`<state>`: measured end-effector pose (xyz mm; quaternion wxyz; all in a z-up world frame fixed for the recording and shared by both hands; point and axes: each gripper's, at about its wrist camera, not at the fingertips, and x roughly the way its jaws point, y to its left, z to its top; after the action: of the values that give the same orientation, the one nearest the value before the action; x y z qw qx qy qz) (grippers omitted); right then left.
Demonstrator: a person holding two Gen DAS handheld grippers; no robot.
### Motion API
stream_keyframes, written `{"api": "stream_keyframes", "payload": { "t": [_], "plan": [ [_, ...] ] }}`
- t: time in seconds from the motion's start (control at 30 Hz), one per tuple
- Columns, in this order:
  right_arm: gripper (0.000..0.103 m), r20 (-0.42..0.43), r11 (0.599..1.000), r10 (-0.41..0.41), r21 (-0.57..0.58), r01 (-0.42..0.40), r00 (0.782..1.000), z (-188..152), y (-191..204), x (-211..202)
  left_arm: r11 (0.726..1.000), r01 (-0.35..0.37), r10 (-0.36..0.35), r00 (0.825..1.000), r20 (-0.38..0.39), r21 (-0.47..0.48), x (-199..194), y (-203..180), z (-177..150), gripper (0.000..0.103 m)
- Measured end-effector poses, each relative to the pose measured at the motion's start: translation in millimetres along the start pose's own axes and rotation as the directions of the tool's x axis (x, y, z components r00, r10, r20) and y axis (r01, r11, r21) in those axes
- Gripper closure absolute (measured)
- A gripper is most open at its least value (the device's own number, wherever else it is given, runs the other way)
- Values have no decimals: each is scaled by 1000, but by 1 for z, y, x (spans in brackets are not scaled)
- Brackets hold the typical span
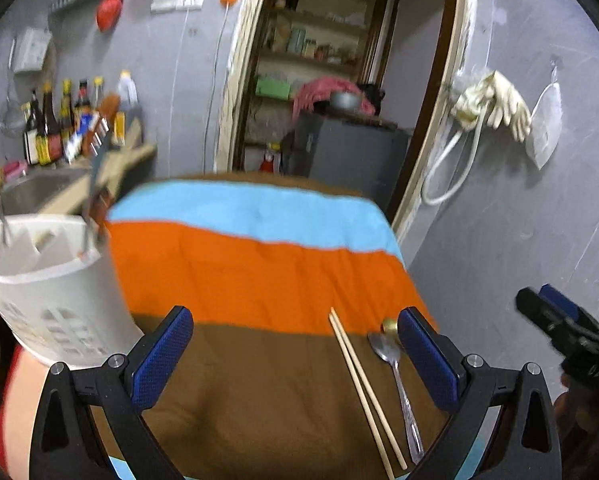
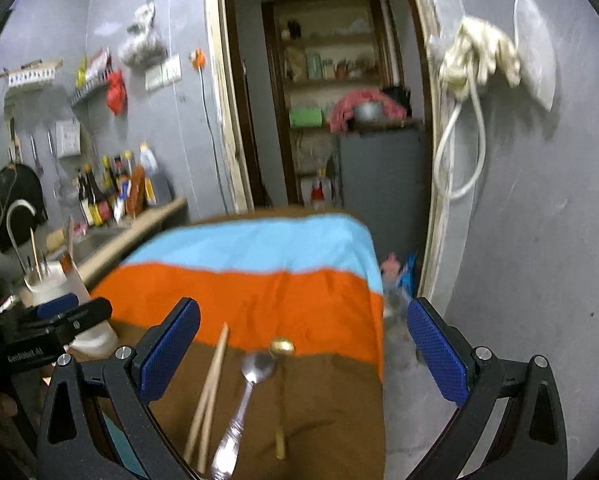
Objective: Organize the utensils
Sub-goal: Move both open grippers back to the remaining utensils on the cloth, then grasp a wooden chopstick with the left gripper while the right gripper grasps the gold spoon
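Note:
A pair of wooden chopsticks (image 1: 365, 390) (image 2: 207, 396), a silver spoon (image 1: 397, 380) (image 2: 243, 404) and a small gold spoon (image 2: 281, 380) (image 1: 389, 326) lie on the brown band of a striped cloth (image 1: 259, 272) (image 2: 283, 296). My left gripper (image 1: 295, 356) hovers open over the cloth, with the utensils just inside its right finger. My right gripper (image 2: 303, 352) is open too, above the utensils, holding nothing. A white slotted utensil holder (image 1: 55, 292) (image 2: 55, 284) stands at the cloth's left edge with several utensils inside.
A sink and counter with sauce bottles (image 1: 59, 120) (image 2: 107, 192) lie to the left. Behind the table an open doorway (image 1: 339, 80) shows shelves and a grey cabinet. Gloves and a hose (image 1: 487, 108) hang on the right wall. The floor drops off right of the cloth.

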<state>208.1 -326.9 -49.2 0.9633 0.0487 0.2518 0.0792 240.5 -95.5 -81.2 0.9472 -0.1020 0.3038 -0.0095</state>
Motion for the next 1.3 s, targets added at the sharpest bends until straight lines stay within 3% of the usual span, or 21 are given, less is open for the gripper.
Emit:
{"api": "stream_keyframes", "payload": {
  "t": [0.1,0.17,0.23,0.57,0.93,1.13,1.2,1.3],
  "plan": [
    [6,-82,1000,21,-10,-22,996,-18,-6,23,1000,4,-4,998,-60,-3,18,-2,-12,0],
    [24,-137,999,34,-12,-36,990,-27,-7,37,1000,13,-12,994,-112,1,31,-4,-20,1],
    [32,-177,999,44,-12,-47,983,-36,-9,48,1000,10,-9,988,-153,10,41,-7,-27,1],
    [33,-240,996,83,6,-84,967,-56,-14,68,993,-4,45,939,-340,121,83,-28,-50,15],
    [33,-259,996,87,43,-78,962,-62,-23,68,983,-46,110,926,-361,180,90,-38,-47,21],
    [34,-291,995,95,28,-91,952,-67,-19,73,974,-68,142,926,-350,217,91,-45,-45,45],
    [44,-302,995,102,18,-102,948,-69,-16,74,974,-75,147,926,-348,213,92,-46,-43,51],
    [57,-330,994,102,-9,-112,939,-72,-12,78,976,-69,138,928,-346,205,94,-44,-38,68]
  ]
}}
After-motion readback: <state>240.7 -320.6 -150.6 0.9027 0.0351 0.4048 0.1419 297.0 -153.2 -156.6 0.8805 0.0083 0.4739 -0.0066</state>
